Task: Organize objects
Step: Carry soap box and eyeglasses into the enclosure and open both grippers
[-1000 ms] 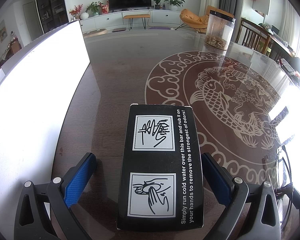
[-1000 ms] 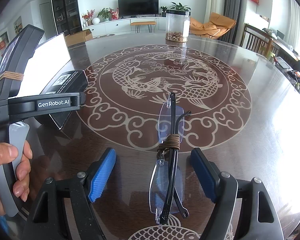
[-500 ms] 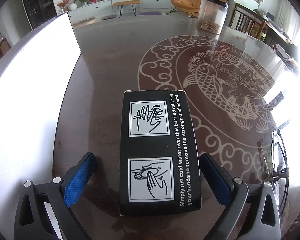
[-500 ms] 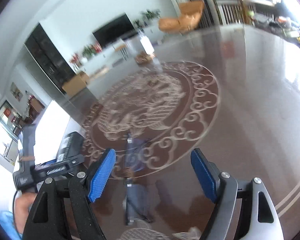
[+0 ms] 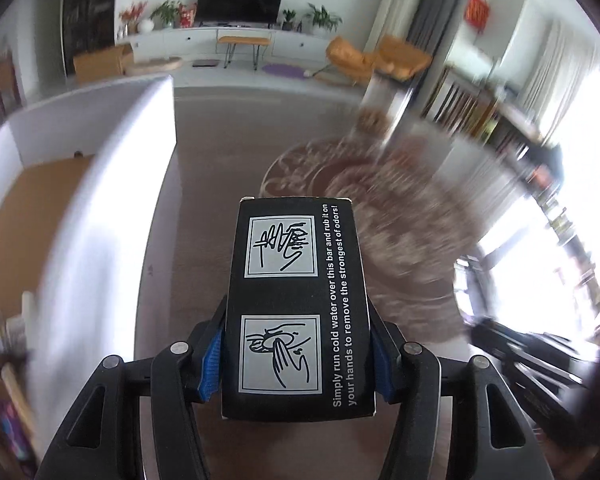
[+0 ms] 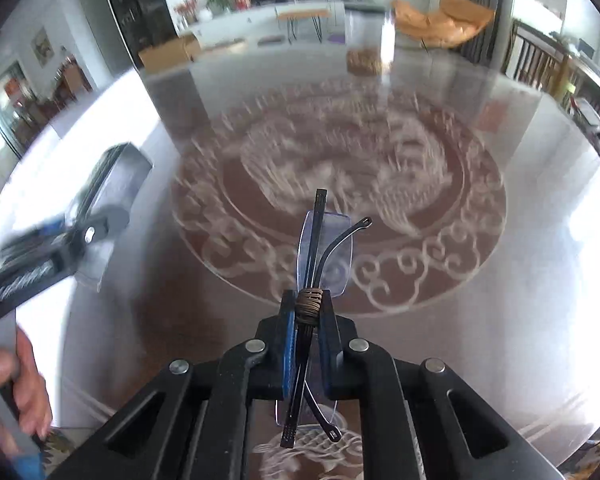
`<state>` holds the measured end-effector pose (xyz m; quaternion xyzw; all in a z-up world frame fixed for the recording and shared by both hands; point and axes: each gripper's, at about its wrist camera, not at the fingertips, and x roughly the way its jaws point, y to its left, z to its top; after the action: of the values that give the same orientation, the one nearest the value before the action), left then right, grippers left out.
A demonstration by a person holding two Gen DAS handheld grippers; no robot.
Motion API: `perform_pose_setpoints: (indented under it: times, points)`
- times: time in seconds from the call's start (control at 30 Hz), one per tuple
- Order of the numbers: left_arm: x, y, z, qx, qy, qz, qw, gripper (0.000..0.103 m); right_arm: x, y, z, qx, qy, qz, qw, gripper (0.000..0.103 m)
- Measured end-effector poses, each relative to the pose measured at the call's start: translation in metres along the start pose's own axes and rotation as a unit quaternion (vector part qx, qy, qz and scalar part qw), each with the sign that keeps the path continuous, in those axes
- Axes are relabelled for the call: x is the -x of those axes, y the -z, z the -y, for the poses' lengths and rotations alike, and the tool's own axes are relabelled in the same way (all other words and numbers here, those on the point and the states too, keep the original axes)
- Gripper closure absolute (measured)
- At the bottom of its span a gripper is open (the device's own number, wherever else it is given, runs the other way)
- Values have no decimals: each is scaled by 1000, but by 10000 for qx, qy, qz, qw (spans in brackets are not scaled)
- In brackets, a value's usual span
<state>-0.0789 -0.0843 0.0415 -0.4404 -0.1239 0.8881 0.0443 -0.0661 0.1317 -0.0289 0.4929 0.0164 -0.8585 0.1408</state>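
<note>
My left gripper (image 5: pixel 296 356) is shut on a black box (image 5: pixel 298 300) printed with hand-washing pictures and white text, and holds it lifted above the dark table (image 5: pixel 204 184). My right gripper (image 6: pixel 306 344) is shut on a pair of folded rimless glasses (image 6: pixel 324 252) bound with a brown band, and holds them above the table's carp medallion (image 6: pixel 340 184). In the right wrist view the left gripper with the box (image 6: pixel 108 192) shows blurred at the left, with the person's hand (image 6: pixel 16 392) below it.
A white open box (image 5: pixel 96 216) with a brown floor stands left of the table, with several items blurred at its near end. A clear jar (image 6: pixel 366 44) with brown contents stands at the table's far side. Chairs stand at the right.
Both grippers went from open around their objects to shut on them. The black box and the glasses have been lifted off the table, and both views are blurred by motion.
</note>
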Motion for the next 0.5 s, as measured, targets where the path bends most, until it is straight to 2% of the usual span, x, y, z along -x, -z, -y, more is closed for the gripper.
perform_pose_setpoints:
  times: [0.1, 0.17, 0.23, 0.27, 0.3, 0.37, 0.4, 0.5]
  points:
    - [58, -7, -24, 156, 182, 396, 9989, 45, 37, -25, -27, 89, -453, 368, 9983, 92]
    - [92, -9, -48, 187, -59, 687, 9974, 45, 61, -44, -60, 294, -838, 538, 9946, 92]
    - [118, -5, -80, 308, -492, 811, 9950, 45, 75, -59, -103, 578, -1322, 638, 9875, 92]
    - [124, -2, -93, 360, -664, 806, 9939, 45, 79, -65, -127, 719, -1576, 639, 9828, 92]
    - [131, 4, -114, 454, -1016, 739, 9910, 45, 81, -69, -155, 898, -1859, 625, 9765, 92]
    - [136, 17, -140, 582, -1405, 589, 9866, 45, 78, -72, -203, 1238, -2217, 550, 9657, 92]
    - [134, 25, -158, 689, -1640, 427, 9831, 45, 72, -72, -231, 1450, -2346, 471, 9601, 92]
    - [130, 43, -189, 1077, -1886, 54, 9761, 44, 41, -65, -289, 1918, -2472, 212, 9496, 92]
